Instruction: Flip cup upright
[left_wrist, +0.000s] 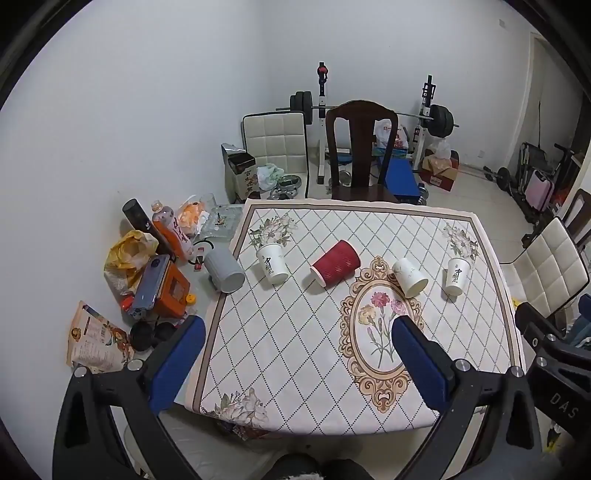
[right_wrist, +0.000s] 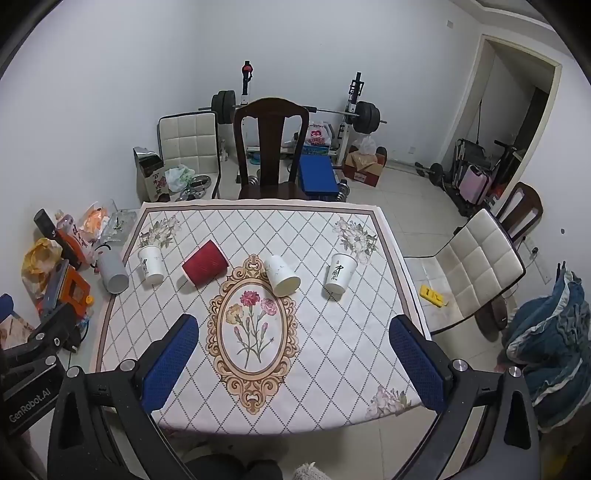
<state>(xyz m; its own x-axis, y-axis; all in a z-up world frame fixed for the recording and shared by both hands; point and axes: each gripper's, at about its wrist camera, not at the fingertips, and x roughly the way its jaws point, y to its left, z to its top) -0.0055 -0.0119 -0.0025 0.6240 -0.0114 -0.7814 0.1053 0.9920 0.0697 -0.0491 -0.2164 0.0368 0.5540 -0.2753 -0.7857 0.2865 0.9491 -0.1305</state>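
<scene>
On the tablecloth (right_wrist: 258, 398) five cups stand in a row across the far half. The red cup (right_wrist: 204, 263) lies on its side, mouth toward the camera, and so do the grey cup (right_wrist: 112, 273) (at the cloth's left edge) and one white cup (right_wrist: 281, 275). Both the left gripper (left_wrist: 297, 363) and right gripper (right_wrist: 293, 363) hang above the near edge, fingers spread wide, holding nothing.

A dark wooden chair (right_wrist: 271, 147) faces the patterned tablecloth (right_wrist: 332, 350) (barbell rack (right_wrist: 354, 107) behind).
</scene>
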